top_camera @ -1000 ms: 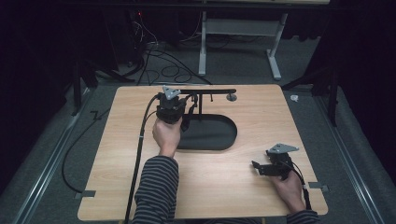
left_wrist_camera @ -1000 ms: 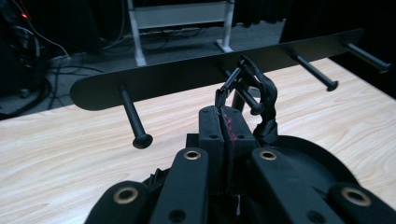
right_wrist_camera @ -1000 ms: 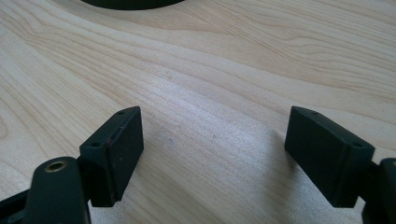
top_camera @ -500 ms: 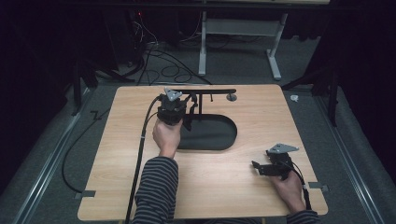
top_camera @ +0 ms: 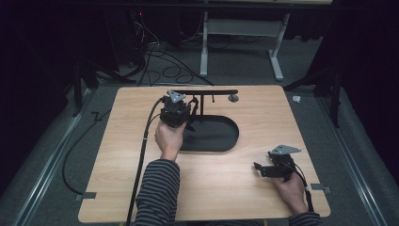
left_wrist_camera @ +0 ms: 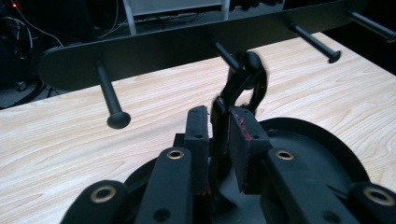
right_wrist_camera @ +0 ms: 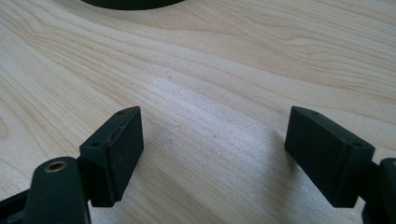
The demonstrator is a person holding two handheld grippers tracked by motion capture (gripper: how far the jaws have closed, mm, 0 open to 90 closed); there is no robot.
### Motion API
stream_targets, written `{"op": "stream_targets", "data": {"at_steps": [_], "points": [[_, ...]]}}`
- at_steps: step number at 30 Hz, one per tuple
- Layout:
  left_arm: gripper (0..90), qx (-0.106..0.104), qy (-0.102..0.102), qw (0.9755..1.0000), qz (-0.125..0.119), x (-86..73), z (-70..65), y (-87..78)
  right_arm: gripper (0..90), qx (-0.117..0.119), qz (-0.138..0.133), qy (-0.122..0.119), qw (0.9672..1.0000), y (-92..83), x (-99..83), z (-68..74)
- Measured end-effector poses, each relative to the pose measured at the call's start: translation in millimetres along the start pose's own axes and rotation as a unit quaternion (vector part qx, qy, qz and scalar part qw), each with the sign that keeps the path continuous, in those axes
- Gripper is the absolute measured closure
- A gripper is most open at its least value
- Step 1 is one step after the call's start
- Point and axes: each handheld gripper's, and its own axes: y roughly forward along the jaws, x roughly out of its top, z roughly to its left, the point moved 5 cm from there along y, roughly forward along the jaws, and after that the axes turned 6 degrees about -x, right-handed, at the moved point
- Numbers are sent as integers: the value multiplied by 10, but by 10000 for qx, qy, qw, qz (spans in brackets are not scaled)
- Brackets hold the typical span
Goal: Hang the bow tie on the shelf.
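At the far middle of the surface (top_camera: 117, 188) we see a black rack (left_wrist_camera: 187, 42) with pegs (left_wrist_camera: 111, 95) rising from an oval base (top_camera: 214, 136). Our left gripper (left_wrist_camera: 218, 140) is clenched on a thin black piece whose top forms a ring (left_wrist_camera: 250, 77), and this ring sits at the tip of the middle peg; from the blurred left gripper view we cannot tell whether it is already threaded on. In the high view the left gripper (top_camera: 175, 112) stands over the base's left end, just below the bar. We judge the ring piece to be light, stiff and probably hard plastic or metal, smooth enough to twist between the pads (left_wrist_camera: 245, 140). The best hold is low on its flat stem, as now, leaving the loop free for the peg. Near the front right edge, the right gripper (top_camera: 273, 168) rests well apart from the rack, its jaws spread wide over bare wood, holding nothing.
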Motion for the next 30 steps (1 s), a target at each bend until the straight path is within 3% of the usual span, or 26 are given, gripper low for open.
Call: {"op": "stream_targets", "data": {"at_steps": [14, 30], "points": [[749, -93, 68, 9999, -54, -1, -19, -118, 205, 5, 0, -10, 10000, -1, -1, 2], [685, -236, -158, 9994, -215, -134, 74, -351, 206, 2, 2, -10, 10000, -1, -1, 2]]}}
